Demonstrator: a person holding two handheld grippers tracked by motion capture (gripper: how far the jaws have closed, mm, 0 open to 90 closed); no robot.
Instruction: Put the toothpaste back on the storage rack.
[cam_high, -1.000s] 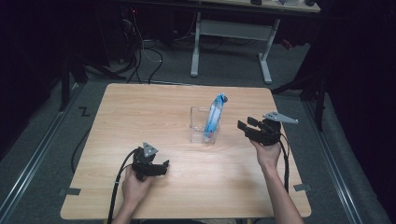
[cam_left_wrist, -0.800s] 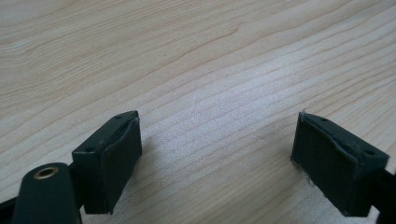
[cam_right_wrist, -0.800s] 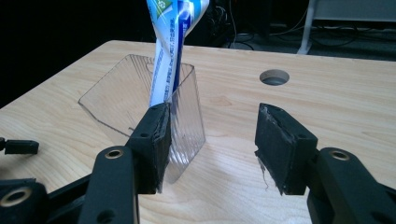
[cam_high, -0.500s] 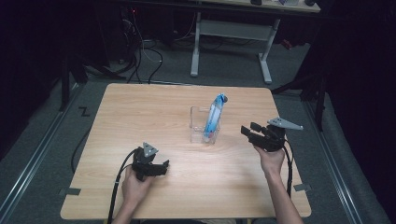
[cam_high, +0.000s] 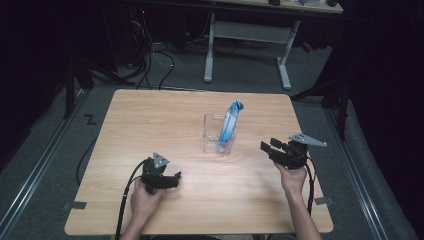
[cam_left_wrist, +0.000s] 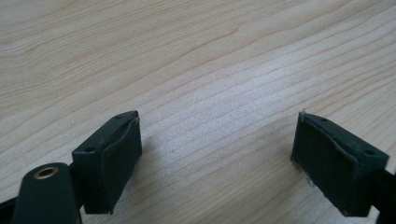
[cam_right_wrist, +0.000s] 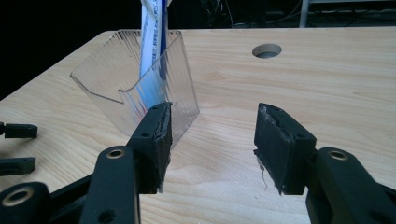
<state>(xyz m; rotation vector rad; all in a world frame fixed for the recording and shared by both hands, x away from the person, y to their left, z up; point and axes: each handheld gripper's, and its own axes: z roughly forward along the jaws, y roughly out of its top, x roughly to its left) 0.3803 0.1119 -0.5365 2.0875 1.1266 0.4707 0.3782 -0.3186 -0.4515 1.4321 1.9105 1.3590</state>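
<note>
right gripper (cam_high: 272, 148): I've got it open and empty, jaws pointed at the holder
clear holder (cam_high: 214, 134): near, just ahead of my right jaws, upright on table (cam_high: 150, 120)
blue-white tube (cam_high: 228, 125): standing tilted inside holder
left gripper (cam_high: 172, 179): open, empty, low over bare wood, holder well apart

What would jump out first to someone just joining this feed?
The blue-and-white tube standing tilted in the clear holder at the table's centre. The right gripper, jaws open, is raised to the holder's right, pointing toward it; the left gripper rests open near the front edge.
</note>
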